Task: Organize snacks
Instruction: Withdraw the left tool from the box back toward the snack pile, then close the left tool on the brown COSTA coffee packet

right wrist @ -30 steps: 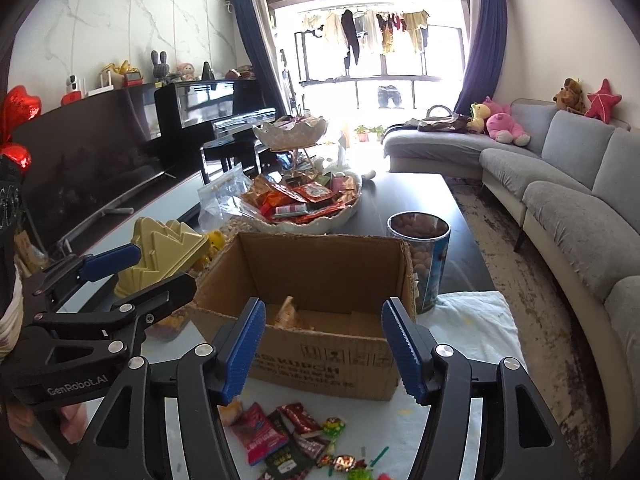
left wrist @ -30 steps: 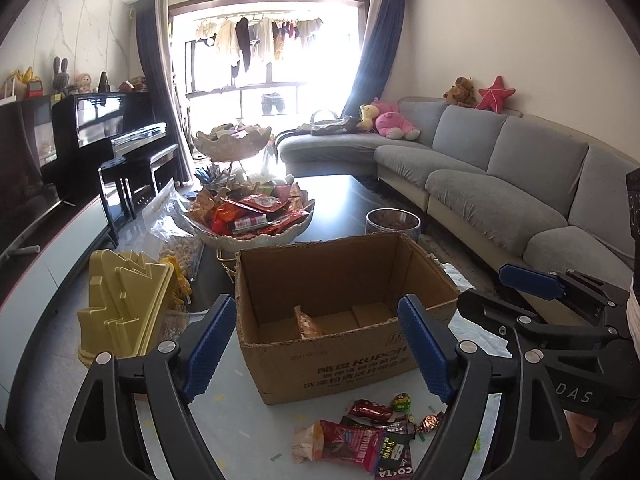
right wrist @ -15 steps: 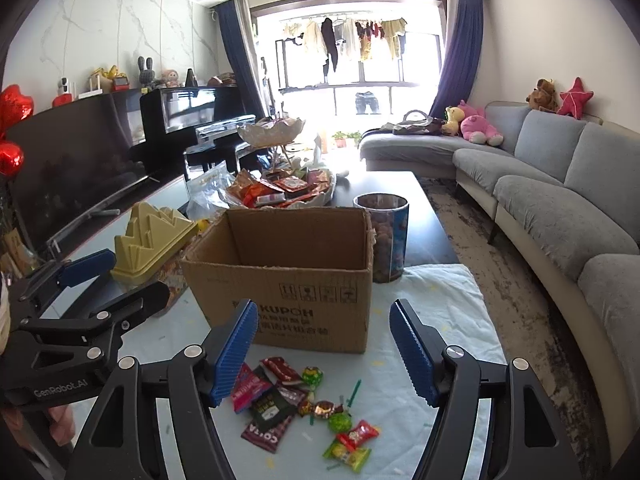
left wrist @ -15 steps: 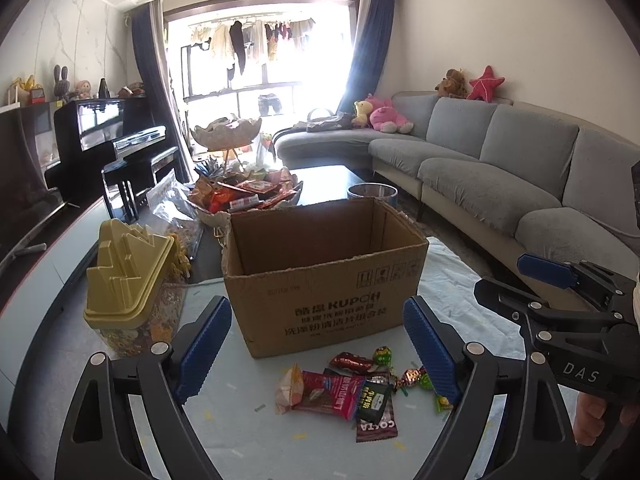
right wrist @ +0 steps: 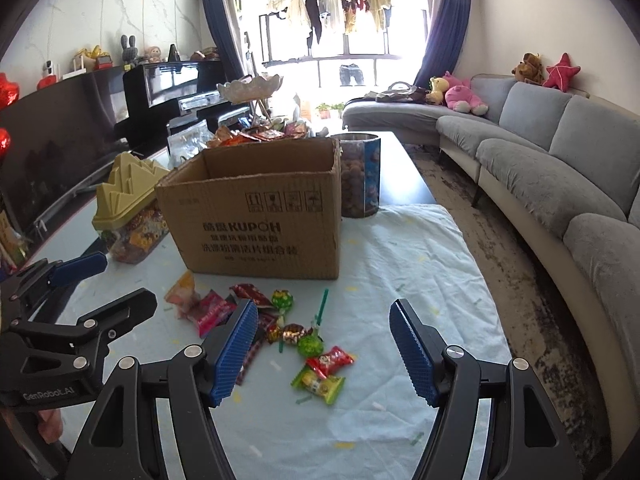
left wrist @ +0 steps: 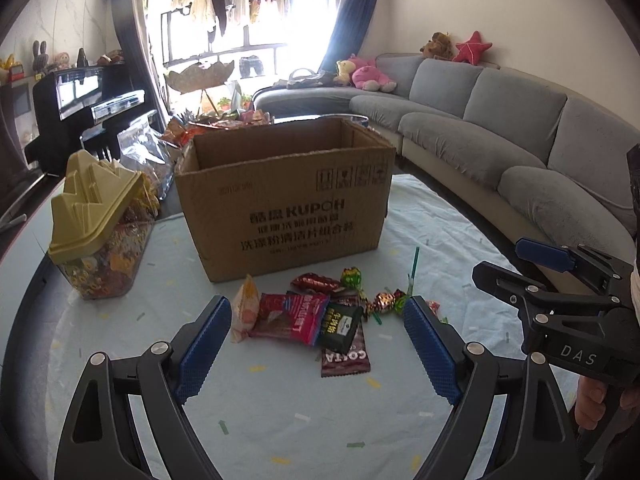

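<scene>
Both grippers have dropped from box-rim height to just above the cloth. The left gripper and right gripper each hang with fingers spread wide, holding nothing. The loose snacks lie scattered before the cardboard box. The box interior is now hidden, so its contents cannot be confirmed. Picking is probably next.

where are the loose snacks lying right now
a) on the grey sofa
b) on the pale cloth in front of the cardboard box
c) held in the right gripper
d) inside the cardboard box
b: the loose snacks lie scattered on the pale cloth just in front of the cardboard box, and both the left gripper and the right gripper hover open and empty above them.
</scene>
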Motion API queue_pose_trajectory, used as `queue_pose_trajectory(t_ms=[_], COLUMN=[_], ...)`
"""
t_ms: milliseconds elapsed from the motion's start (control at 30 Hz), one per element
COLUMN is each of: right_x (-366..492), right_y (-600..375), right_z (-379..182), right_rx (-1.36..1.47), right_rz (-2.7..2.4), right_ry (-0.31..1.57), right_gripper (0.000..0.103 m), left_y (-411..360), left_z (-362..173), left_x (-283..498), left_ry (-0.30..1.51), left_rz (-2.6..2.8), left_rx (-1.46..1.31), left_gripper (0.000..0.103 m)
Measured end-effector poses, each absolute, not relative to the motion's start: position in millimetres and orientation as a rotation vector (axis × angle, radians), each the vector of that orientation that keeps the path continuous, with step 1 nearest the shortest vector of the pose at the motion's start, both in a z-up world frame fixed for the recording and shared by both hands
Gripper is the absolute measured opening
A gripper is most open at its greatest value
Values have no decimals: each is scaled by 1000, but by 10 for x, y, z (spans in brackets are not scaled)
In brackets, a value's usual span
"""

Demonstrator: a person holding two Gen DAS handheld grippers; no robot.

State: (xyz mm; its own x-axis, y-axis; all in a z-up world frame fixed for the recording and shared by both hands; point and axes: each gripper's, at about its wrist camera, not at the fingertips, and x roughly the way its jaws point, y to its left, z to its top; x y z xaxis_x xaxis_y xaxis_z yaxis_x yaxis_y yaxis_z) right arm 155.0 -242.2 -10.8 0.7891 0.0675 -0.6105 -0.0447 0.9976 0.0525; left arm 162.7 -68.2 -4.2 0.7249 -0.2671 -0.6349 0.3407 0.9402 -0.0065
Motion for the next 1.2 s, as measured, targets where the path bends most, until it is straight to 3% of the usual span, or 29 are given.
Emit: queue_pose_trajectory(t_ms=[300, 567, 733, 1200], right_x=[1537, 1618, 1704, 1865], right_y=[-2466, -2445, -2467, -2499], right_z=[-508, -771, -949, -1131], right_rx=[50, 51, 76, 75], right_rz=[80, 106, 125, 156], right_ry=[766, 824, 874, 909], right_gripper=[69, 69, 68, 61], left_y=[-714, -746, -790, -989], left_z=[-411, -663, -827, -1040], left_x=[1581, 1684, 1782, 2039], left_ry=[768, 821, 868, 906], left_rz=[-363, -396, -416, -405], left_rx=[111, 103, 87, 83], left_gripper=[85, 69, 65, 61])
